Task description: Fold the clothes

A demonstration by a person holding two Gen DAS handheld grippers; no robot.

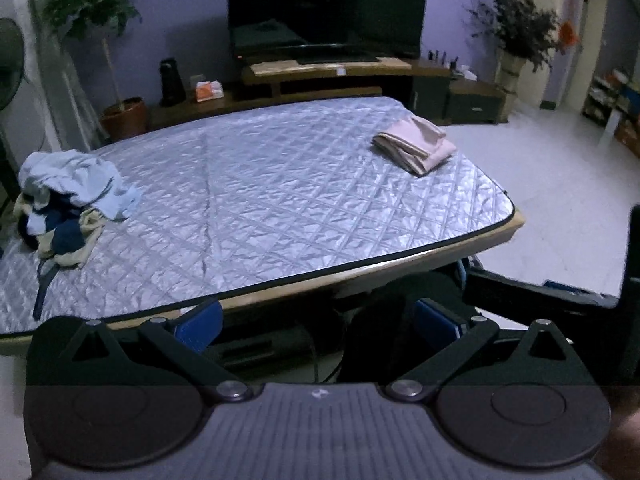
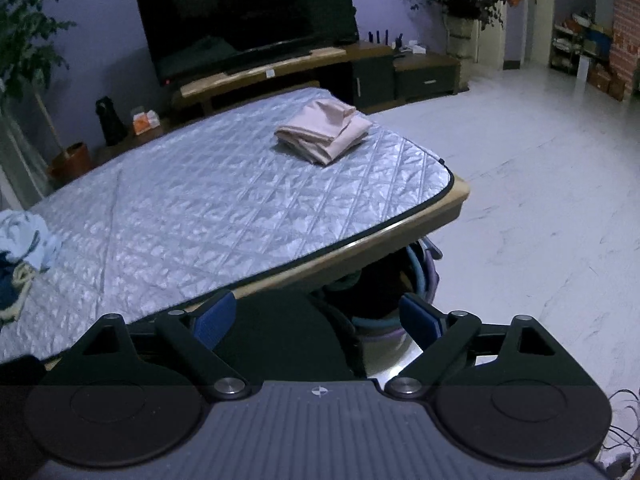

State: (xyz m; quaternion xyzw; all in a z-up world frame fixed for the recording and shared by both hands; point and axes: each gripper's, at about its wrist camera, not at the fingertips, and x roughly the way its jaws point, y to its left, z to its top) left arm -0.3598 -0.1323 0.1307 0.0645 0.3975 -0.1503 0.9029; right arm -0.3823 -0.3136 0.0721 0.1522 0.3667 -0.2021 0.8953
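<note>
Nearest, my left gripper (image 1: 318,322) and right gripper (image 2: 318,316) hang spread wide and empty just off the near edge of the table (image 1: 472,242). On the table, a pile of unfolded clothes (image 1: 72,200) waits at its left end, and one folded pink garment (image 2: 322,134) lies near its far right corner: I judge most folding remains. Only the right view shows the basin (image 2: 416,280) under the table; only the left shows the whole pile.

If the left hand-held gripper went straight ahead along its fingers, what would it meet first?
Probably the table's near wooden edge: the open left hand-held gripper sits about level with it or slightly lower, so it might pass underneath instead. Depth is unclear.
</note>
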